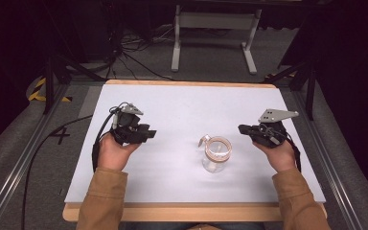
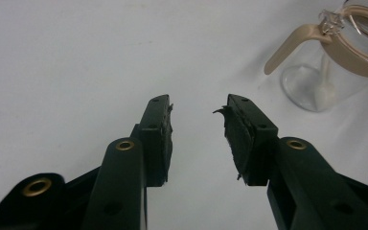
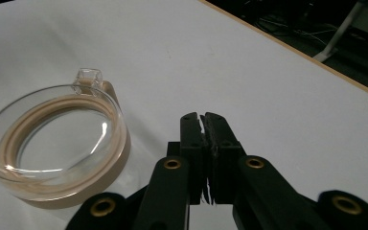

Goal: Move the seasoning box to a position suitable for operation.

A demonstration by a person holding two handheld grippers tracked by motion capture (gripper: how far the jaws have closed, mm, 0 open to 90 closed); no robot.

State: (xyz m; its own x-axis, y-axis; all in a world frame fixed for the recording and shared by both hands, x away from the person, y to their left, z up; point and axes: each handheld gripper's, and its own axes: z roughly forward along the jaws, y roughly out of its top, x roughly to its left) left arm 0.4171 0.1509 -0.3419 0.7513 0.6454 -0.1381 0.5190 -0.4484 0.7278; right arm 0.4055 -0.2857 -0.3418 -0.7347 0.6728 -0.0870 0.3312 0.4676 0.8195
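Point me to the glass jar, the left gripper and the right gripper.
glass jar (image 1: 216,154): high view, on its rim.
left gripper (image 2: 197,132): left gripper view, midway between its open fingertips.
right gripper (image 3: 204,139): right gripper view, where its shut fingertips meet.

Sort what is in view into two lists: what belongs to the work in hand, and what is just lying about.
Part of the work:
- glass jar with its tan seal ring
- left tool, open
- right tool, shut, holding nothing

Just there:
- white table
- cables on the floor
- grey stand behind
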